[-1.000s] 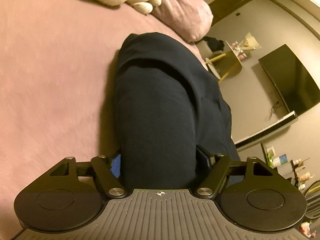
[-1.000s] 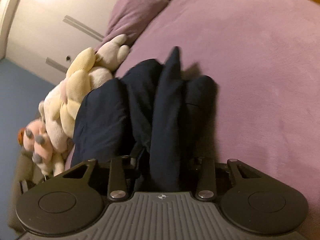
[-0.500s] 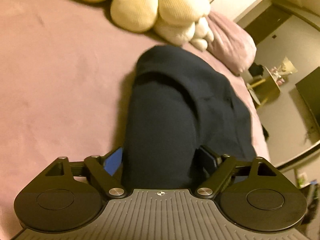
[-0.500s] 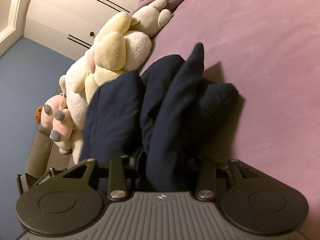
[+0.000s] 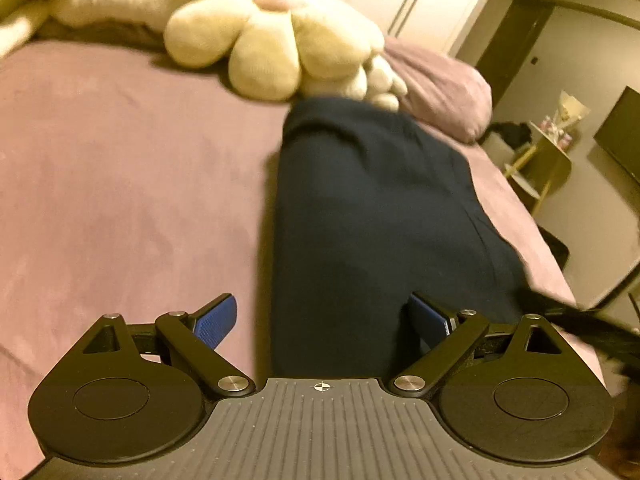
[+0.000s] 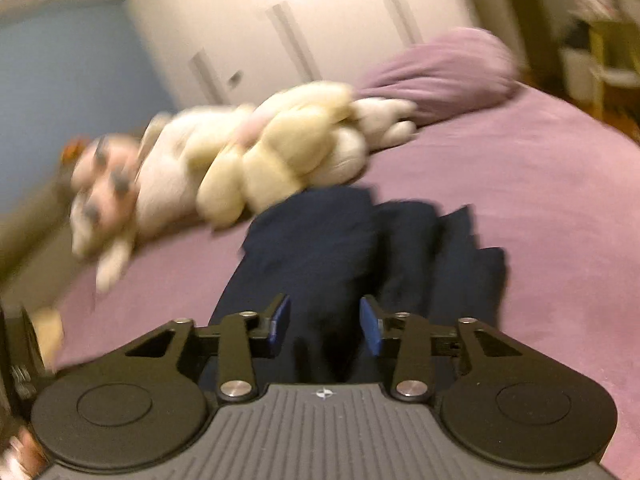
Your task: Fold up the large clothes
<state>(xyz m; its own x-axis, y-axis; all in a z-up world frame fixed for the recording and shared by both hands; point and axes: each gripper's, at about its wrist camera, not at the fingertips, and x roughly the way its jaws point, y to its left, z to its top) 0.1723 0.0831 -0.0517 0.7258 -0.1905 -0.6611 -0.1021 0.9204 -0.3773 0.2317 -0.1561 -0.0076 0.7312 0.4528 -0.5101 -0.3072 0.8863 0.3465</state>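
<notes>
Lying folded on the purple bed (image 5: 120, 184), the navy garment (image 5: 360, 220) occupied the center of the left wrist frame, its far end just below the cream plush toys (image 5: 280, 40). The left tongs (image 5: 324, 320) were released, blue pads spread on either side of the cloth. The right tongs (image 6: 324, 324) were likewise parted over the garment (image 6: 320, 248), gripping nothing. A purple pillow (image 6: 440, 68) sat at upper right of that blurred frame.
</notes>
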